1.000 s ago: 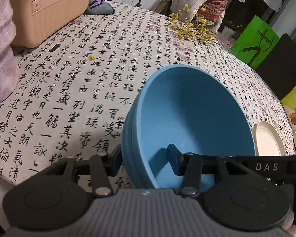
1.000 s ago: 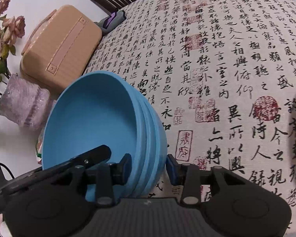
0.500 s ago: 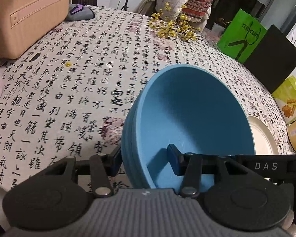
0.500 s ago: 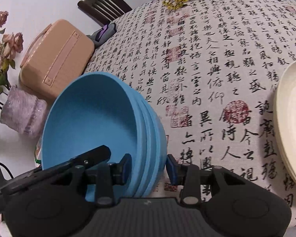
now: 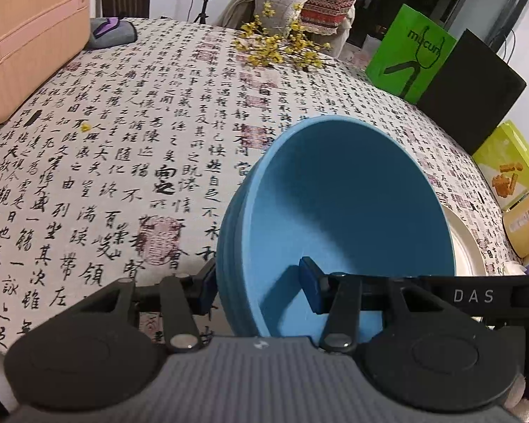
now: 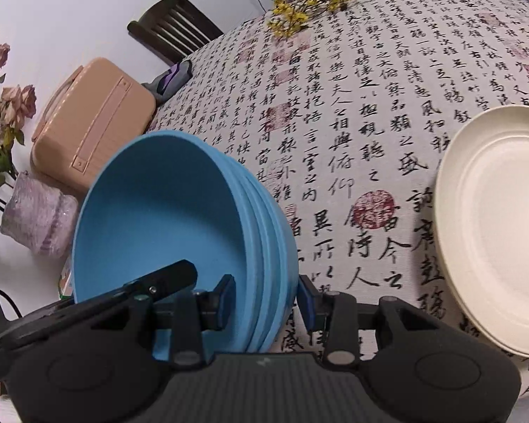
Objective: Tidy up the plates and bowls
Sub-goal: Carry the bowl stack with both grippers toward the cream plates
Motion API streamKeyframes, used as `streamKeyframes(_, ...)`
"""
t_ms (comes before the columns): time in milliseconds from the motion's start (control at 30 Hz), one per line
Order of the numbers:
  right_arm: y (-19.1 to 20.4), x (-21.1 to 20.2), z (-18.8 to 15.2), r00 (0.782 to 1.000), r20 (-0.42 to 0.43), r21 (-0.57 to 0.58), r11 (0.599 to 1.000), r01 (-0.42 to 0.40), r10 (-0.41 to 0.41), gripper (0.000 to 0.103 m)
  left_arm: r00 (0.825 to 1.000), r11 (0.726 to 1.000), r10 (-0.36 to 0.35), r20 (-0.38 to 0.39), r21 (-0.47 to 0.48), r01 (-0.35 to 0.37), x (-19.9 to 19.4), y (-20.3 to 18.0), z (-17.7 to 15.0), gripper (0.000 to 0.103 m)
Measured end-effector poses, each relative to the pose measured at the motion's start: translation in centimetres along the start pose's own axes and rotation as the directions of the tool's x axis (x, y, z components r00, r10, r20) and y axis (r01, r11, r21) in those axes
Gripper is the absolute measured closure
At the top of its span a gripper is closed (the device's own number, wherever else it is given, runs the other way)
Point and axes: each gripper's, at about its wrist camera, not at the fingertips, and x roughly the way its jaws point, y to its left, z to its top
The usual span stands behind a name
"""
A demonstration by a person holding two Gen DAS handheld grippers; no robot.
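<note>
the stack of blue bowls (image 5: 345, 211) is held tilted above the table (image 5: 130, 162), pinched at opposite sides of its rim. the left gripper (image 5: 261, 283) clamps one side, one finger inside the top bowl, one outside. the right gripper (image 6: 266, 298) clamps the other side the same way. a stack of cream plates (image 6: 500, 225) rests on the table just to the right

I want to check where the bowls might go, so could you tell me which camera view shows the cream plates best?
The right wrist view: the cream plates lie nearly whole on the tablecloth. In the left wrist view only a sliver shows behind the blue bowls.
</note>
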Motion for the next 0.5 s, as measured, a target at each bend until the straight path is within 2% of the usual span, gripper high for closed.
streamKeyframes(500,-2.5,-2.2,0.3,0.999,0.044,0.032,0.999,0.013,-0.015,0.065,1.000,0.999,-0.026,0.001,0.043,0.026,0.7,-3.1,0.3,0.055)
